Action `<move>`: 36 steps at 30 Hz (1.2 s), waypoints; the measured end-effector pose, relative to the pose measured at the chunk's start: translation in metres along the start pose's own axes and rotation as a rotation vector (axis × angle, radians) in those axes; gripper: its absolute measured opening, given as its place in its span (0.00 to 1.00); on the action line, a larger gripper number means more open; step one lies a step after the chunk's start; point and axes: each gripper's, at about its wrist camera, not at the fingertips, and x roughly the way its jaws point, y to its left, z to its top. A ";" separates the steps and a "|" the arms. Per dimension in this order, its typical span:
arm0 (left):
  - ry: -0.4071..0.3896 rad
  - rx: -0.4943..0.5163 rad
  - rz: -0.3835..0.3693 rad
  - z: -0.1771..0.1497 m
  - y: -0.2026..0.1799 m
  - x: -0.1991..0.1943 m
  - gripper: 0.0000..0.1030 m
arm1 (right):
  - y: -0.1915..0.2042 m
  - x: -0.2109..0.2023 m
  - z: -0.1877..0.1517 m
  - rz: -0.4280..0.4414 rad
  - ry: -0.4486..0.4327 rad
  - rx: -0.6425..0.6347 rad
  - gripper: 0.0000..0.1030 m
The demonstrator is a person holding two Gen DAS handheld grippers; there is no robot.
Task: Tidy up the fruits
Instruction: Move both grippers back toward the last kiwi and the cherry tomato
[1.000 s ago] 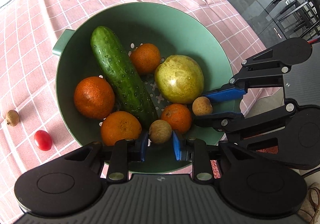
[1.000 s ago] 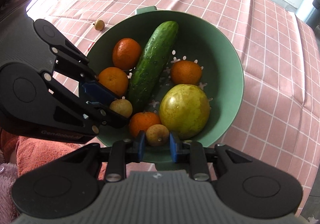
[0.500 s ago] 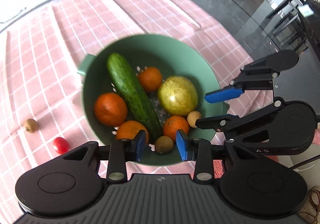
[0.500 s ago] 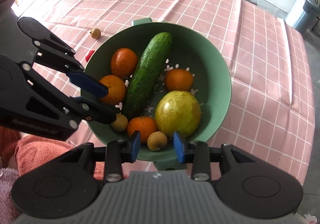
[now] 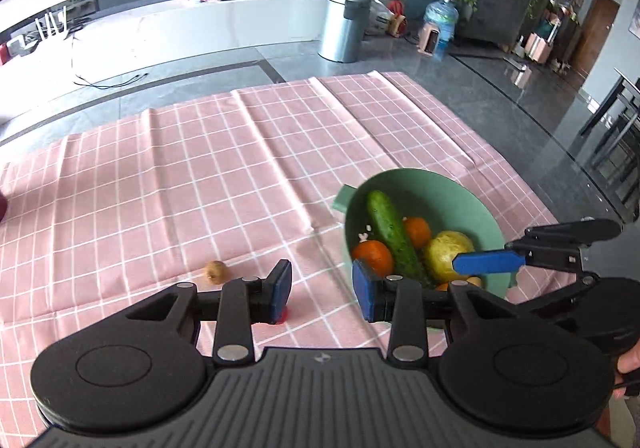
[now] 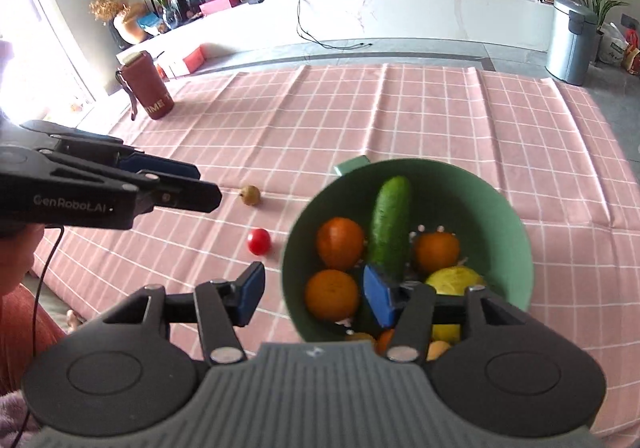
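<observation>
A green colander bowl (image 6: 516,232) sits on the pink checked tablecloth and holds a cucumber (image 6: 390,224), several oranges (image 6: 340,242) and a yellow-green pear (image 6: 454,278). It also shows in the left wrist view (image 5: 476,203). A small brown longan (image 6: 250,194) and a red cherry tomato (image 6: 259,241) lie on the cloth left of the bowl. My left gripper (image 5: 322,290) is open and empty above the cloth, left of the bowl. My right gripper (image 6: 314,294) is open and empty above the bowl's near left rim.
A dark red flask (image 6: 146,87) stands at the cloth's far left. The pink tablecloth (image 5: 224,167) stretches away beyond the bowl. A metal bin (image 5: 344,25) and a white counter are on the floor behind the table.
Both grippers have opened wider, let go of their longans into the bowl, and pulled back and up. The views now tilt toward the room.
</observation>
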 end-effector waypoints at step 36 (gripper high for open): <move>-0.058 -0.049 0.027 -0.058 0.097 0.071 0.41 | 0.089 0.150 -0.016 -0.226 -0.047 0.085 0.29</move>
